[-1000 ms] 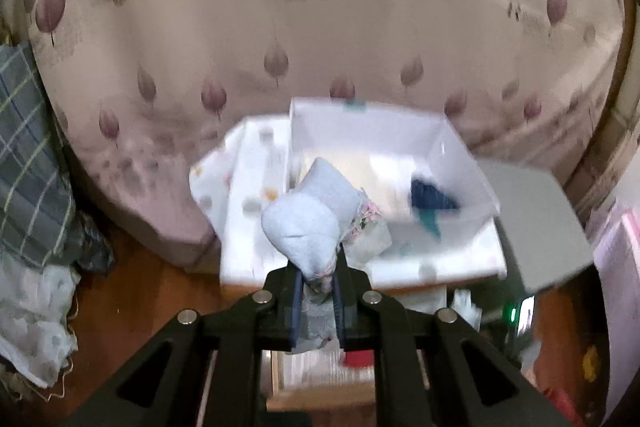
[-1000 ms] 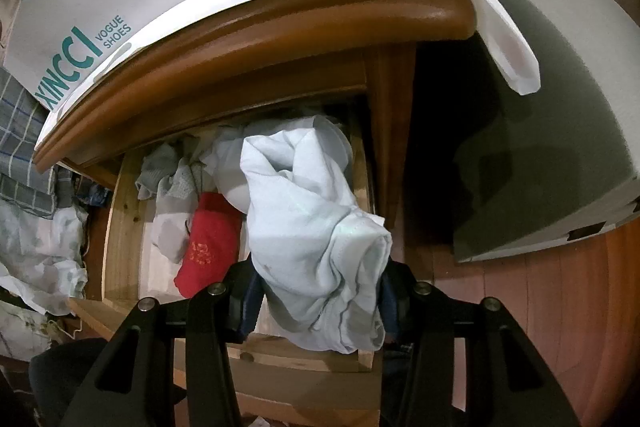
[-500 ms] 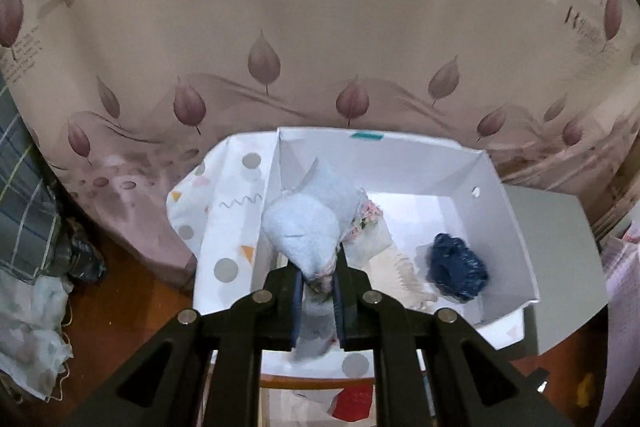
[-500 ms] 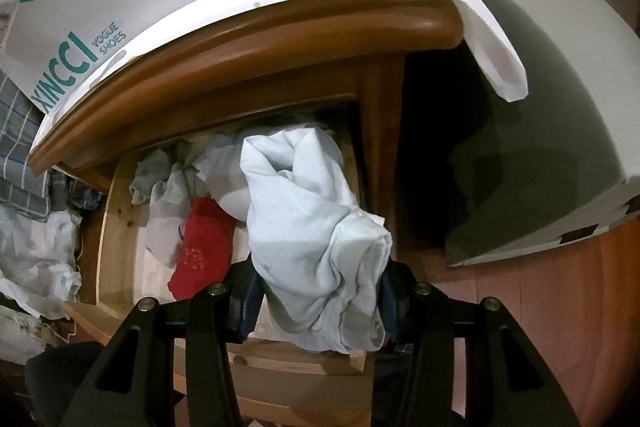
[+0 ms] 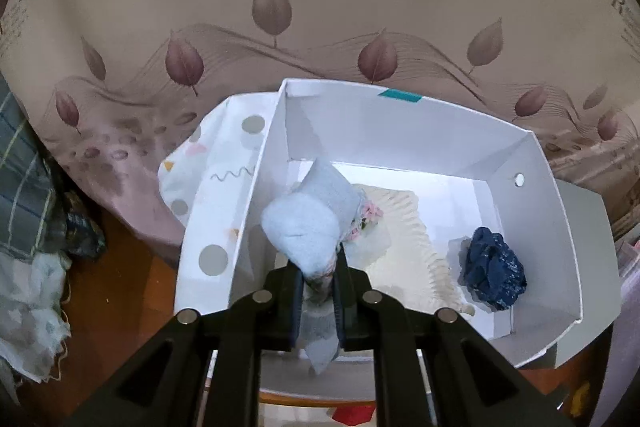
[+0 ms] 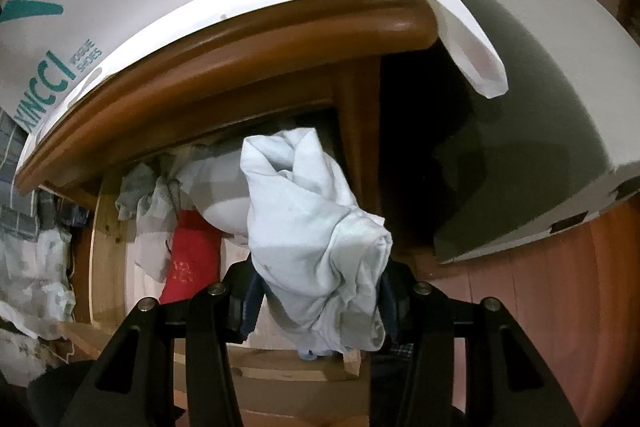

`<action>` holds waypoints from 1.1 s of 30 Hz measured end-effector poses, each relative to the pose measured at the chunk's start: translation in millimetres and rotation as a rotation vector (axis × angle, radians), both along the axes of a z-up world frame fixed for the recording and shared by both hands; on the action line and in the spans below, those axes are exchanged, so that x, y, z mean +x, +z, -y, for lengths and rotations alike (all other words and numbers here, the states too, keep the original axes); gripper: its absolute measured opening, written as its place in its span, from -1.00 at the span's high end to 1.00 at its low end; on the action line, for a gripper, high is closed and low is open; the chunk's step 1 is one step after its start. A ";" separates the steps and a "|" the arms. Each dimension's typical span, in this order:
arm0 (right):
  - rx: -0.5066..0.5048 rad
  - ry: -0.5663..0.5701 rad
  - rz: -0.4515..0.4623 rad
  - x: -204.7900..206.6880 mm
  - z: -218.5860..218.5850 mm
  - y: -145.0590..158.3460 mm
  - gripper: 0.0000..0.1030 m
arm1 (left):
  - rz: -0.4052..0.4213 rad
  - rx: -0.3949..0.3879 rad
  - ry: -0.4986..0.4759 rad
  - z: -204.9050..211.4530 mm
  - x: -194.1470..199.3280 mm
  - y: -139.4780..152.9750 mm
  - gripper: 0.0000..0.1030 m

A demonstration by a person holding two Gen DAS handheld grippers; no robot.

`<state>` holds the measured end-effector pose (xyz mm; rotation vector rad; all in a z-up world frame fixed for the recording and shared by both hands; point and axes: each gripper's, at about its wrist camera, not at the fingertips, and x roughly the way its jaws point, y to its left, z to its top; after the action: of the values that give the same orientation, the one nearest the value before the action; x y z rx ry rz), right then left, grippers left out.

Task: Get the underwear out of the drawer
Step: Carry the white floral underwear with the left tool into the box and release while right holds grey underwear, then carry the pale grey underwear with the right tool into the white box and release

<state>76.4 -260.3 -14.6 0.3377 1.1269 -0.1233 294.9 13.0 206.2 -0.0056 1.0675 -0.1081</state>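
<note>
Two wrist views, one from each hand-held tool, both looking steeply downward.

In the left view, the left gripper has its jaws pinched tight on a small pale blue garment, a bunched piece of underwear with a bit of pink floral trim at one side. The bundle hangs over the left end of an open white cardboard box. On the box floor lie a cream ribbed cloth near the middle and a crumpled navy garment toward the right wall, well apart from the held piece. The box sits on a white cover with grey dots, and behind it spreads a pinkish bedspread printed with leaves.

In the right view, the right gripper is clamped on a larger light blue garment (a thick, folded wad that keeps the jaws partly apart). It hangs above an open wooden drawer under the curved edge of a wooden bedside cabinet. Still in the drawer are a red item and some pale grey and white clothing. A white shoebox with teal lettering stands on the cabinet top.
</note>
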 end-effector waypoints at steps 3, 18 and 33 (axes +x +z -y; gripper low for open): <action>0.014 -0.021 -0.011 2.3 2.3 -2.8 0.12 | -0.008 0.009 0.008 -1.0 4.8 -7.4 0.76; 0.016 -0.027 -0.009 1.8 4.8 -2.4 0.12 | -0.033 0.012 0.017 -9.9 8.7 -17.5 0.46; -0.035 -0.012 -0.001 1.2 0.4 3.3 0.12 | 0.151 -0.019 -0.004 -21.7 -69.8 25.9 0.25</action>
<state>77.6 -260.6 -11.3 0.3129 1.1228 -0.1533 225.1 34.7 232.1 -0.0120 0.9154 -0.1199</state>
